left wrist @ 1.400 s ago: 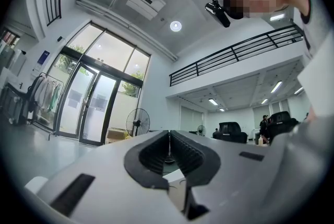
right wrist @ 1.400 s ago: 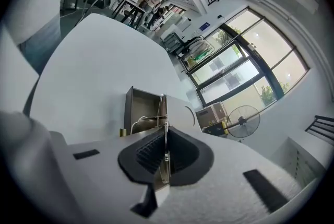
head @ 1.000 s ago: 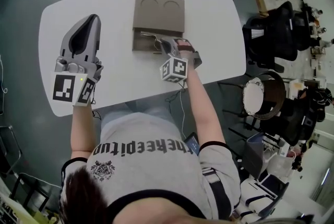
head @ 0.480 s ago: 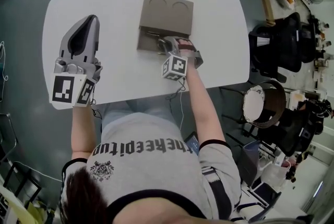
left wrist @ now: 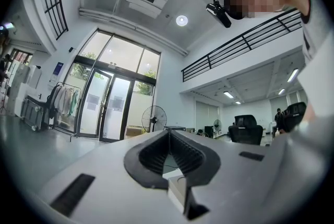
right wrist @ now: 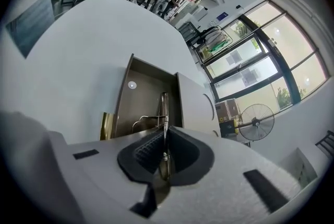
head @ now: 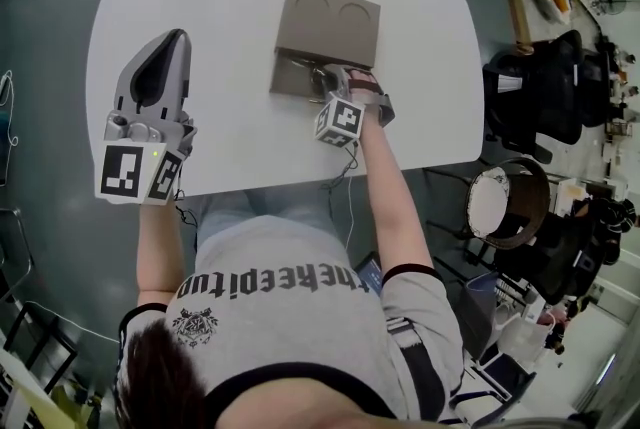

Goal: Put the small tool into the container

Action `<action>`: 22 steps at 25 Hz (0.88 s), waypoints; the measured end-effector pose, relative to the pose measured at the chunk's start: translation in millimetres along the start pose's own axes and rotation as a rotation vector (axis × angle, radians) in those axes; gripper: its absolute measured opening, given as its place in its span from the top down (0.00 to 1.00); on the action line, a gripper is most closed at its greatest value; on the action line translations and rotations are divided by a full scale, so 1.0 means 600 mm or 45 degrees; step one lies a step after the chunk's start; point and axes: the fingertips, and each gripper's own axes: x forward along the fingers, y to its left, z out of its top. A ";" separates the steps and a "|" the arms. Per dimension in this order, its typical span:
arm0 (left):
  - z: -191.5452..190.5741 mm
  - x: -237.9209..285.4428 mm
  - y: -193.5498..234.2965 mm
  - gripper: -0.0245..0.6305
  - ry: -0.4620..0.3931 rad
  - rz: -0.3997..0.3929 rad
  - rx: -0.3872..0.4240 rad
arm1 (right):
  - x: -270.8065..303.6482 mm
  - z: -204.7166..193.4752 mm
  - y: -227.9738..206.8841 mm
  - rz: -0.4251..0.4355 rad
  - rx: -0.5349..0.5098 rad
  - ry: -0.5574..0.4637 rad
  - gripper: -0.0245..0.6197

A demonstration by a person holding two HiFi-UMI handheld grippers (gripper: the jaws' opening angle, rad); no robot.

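Grey black-trimmed T-shirt (head: 300,317); grey left gripper (head: 179,35), black-and-white marker cube (head: 135,173).

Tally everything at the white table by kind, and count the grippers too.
Grippers: 2, left gripper and right gripper
Brown container: 1
Small metal tool: 1
Total: 4

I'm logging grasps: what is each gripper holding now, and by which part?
The right gripper clamps the small tool by its near end; the far end sticks out over the container. The left gripper is shut on nothing.
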 end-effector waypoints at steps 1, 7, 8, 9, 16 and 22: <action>0.000 0.000 -0.001 0.94 0.000 -0.002 0.000 | 0.000 -0.001 0.002 0.015 0.008 0.004 0.95; 0.003 0.004 -0.004 0.94 -0.010 -0.020 -0.005 | -0.004 -0.009 0.012 0.111 0.088 0.044 0.89; 0.004 0.004 -0.003 0.94 -0.012 -0.024 -0.007 | -0.005 -0.009 0.014 0.124 0.101 0.047 0.88; 0.005 0.004 -0.002 0.94 -0.014 -0.028 -0.009 | -0.007 -0.007 0.015 0.138 0.120 0.046 0.87; 0.010 0.006 -0.001 0.94 -0.027 -0.063 -0.020 | -0.032 0.004 0.025 0.229 0.339 -0.009 0.85; 0.020 0.008 0.003 0.94 -0.040 -0.116 -0.027 | -0.065 0.020 0.007 0.172 0.574 -0.058 0.91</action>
